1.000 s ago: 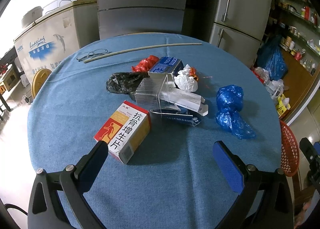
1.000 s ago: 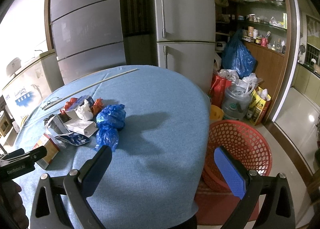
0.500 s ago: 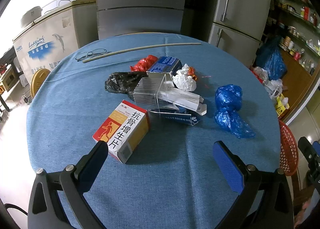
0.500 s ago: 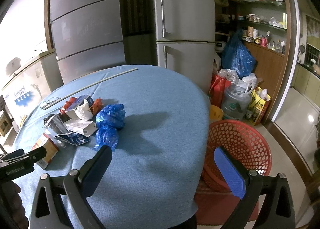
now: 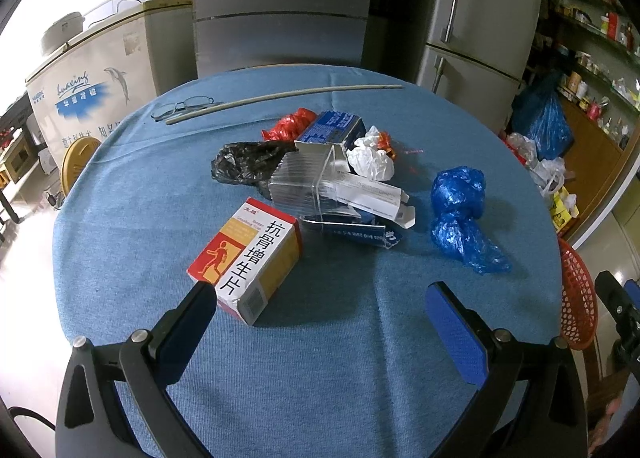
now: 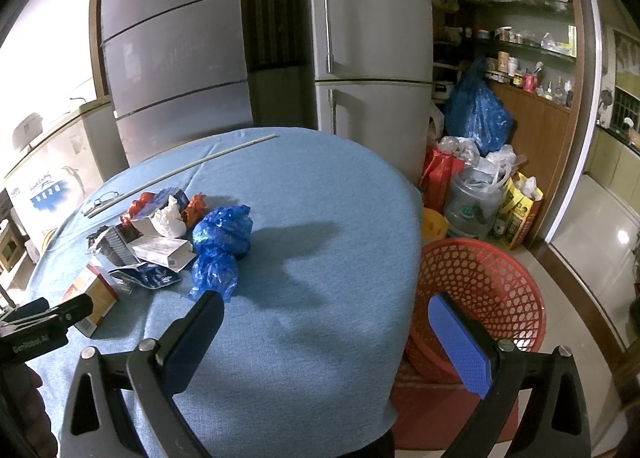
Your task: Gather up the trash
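Left hand-held gripper [image 5: 320, 298] agape, low above medicine box [image 5: 247, 258].

Eyeglasses [image 5: 182, 105] beside a thin rod [image 5: 280, 98] on the table; refrigerator [image 6: 372, 54] behind.

Left gripper [image 5: 320, 300]: jaws spread wide and empty, black arms ending in blue-padded fingers [image 5: 456, 334], held low and level over the near part of the counter. Right gripper [image 6: 326, 332]: jaws likewise spread wide and empty, poised at the counter's right edge, its right finger out past that edge. In the right wrist view the left gripper [image 6: 48, 318] shows at far left, with part of the hand [image 6: 24, 414] gripping it below.
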The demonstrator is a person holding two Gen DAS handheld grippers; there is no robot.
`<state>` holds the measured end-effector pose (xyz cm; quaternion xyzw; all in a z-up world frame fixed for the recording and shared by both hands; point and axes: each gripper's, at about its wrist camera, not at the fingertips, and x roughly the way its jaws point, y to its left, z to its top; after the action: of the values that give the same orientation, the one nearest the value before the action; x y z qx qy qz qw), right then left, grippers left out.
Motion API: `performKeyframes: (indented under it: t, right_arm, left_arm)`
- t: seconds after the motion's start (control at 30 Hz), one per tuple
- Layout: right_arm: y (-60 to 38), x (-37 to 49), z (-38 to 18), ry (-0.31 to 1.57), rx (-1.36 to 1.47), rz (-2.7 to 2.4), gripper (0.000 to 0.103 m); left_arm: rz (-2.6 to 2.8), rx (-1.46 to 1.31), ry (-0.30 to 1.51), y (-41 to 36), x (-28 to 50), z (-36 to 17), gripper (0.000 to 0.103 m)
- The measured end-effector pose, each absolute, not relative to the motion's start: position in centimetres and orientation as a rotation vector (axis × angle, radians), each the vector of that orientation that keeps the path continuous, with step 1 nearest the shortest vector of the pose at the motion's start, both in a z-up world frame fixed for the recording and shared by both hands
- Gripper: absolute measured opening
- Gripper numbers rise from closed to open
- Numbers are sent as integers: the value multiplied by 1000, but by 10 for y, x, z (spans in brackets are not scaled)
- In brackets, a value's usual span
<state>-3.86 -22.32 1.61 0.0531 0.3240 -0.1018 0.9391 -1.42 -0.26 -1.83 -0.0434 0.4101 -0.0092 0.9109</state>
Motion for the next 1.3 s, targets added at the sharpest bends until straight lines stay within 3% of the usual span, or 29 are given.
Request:
performKeyframes:
  t: [0.47, 1.07, 1.17, 1.23, 1.3]
  right_arm:
    - [-223, -8, 13, 716, 163, -69, 103]
    - [-203, 151, -51, 952, 345, 115, 103]
    - [-200, 160, -61, 972, 344, 130, 95]
    - [-197, 163, -64, 980, 342, 148, 83]
    - [-191, 167, -68, 999, 331, 169, 67]
  left_arm:
    - [38, -132, 834, 26, -12, -17, 103]
    - [83, -142, 942, 58, 39, -49, 103]
    - [85, -147, 979, 59, 49, -61, 103]
    - [90, -147, 1004, 60, 53, -69, 102]
    - [68, -142, 1034, 59, 56, -76, 78]
